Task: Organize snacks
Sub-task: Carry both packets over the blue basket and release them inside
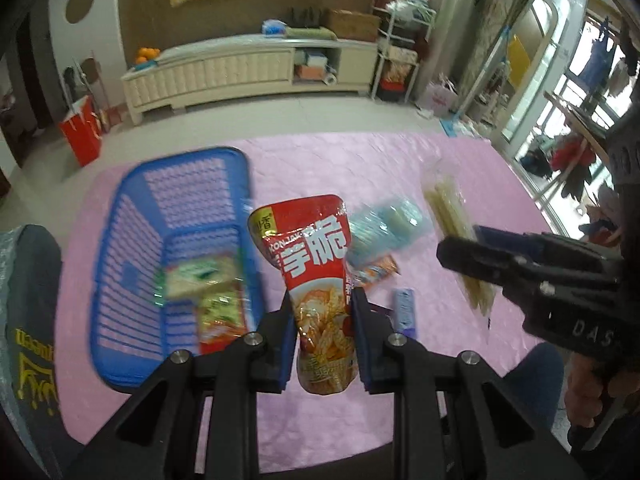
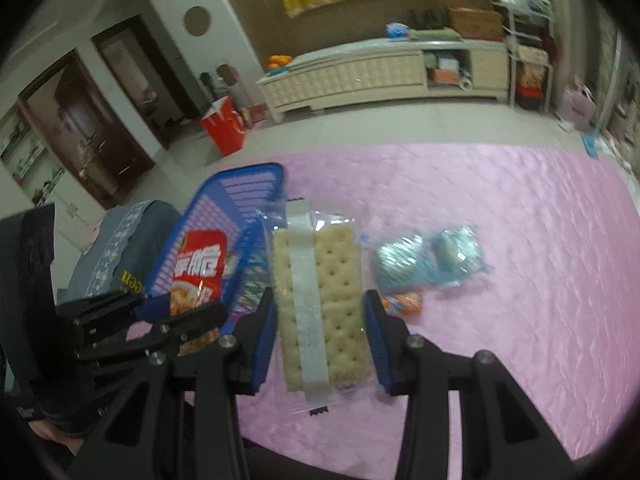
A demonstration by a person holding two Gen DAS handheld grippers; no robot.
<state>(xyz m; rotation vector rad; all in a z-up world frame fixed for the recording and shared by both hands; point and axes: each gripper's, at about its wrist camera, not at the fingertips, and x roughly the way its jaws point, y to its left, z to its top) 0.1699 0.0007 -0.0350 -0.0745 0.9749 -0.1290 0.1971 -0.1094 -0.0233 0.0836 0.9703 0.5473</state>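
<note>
Left wrist view: left gripper up off the pink tablecloth, jaws nipped tight on a red konjac snack pouch, pouch upright between the blue pads. Just left, blue plastic basket with green and red packets already inside. Over on the right, right gripper clamped narrow on a clear-wrapped cracker pack, lifted clear of the cloth. Farther right on the cloth, pale blue wrapped sweets and a small orange packet lying loose.
</note>
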